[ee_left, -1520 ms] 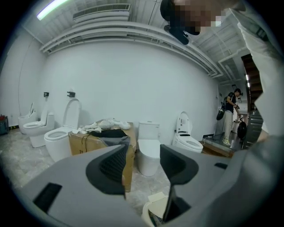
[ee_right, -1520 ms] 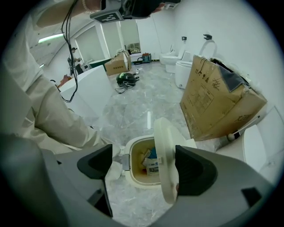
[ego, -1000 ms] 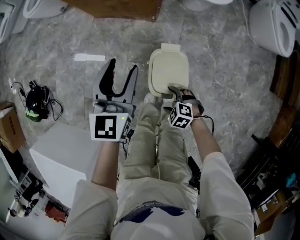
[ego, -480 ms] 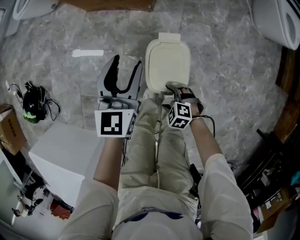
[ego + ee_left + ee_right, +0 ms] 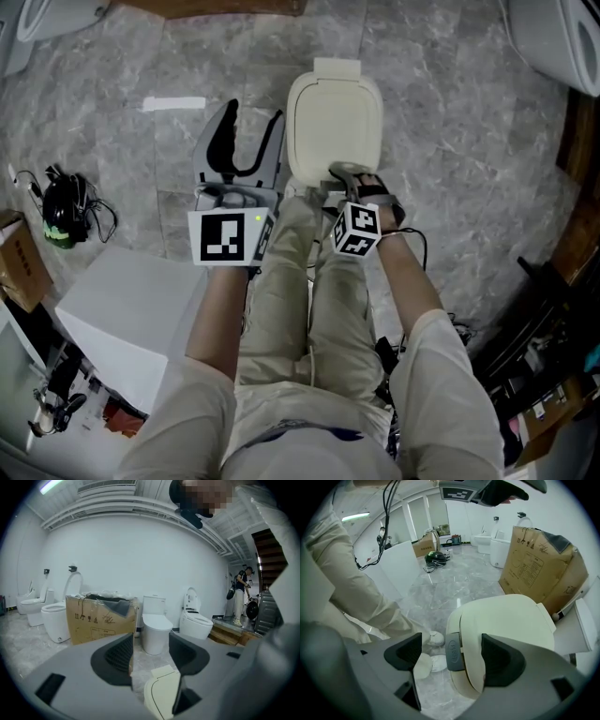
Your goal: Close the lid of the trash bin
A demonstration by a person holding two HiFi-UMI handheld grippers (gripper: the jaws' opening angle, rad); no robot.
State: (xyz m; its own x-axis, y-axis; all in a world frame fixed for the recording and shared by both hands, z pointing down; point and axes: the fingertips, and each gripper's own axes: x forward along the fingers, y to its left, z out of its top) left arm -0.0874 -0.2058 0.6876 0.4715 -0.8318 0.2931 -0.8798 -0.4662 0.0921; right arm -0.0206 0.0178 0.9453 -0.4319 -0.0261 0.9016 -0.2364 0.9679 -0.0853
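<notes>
The cream trash bin (image 5: 335, 117) stands on the marble floor just ahead of the person's feet, and its lid (image 5: 506, 625) lies flat on top. My right gripper (image 5: 339, 178) points steeply down over the bin's near edge. It is open, and the grey push latch (image 5: 453, 651) and the lid's front rim sit between the pads without touching them. My left gripper (image 5: 253, 117) is held beside the bin to its left, aimed nearly level, open with nothing between its fingers. In the left gripper view the lid (image 5: 164, 698) shows low between the jaws.
The person's legs (image 5: 300, 281) reach up to the bin's front. A white box (image 5: 131, 309) stands at the left, with a black headset and cables (image 5: 61, 206) beyond it. A cardboard box (image 5: 101, 618) and several toilets (image 5: 157, 627) stand behind the bin.
Both grippers have sunk a little toward the floor. The right one stays over the bin's front edge, and the lid looks the same.
</notes>
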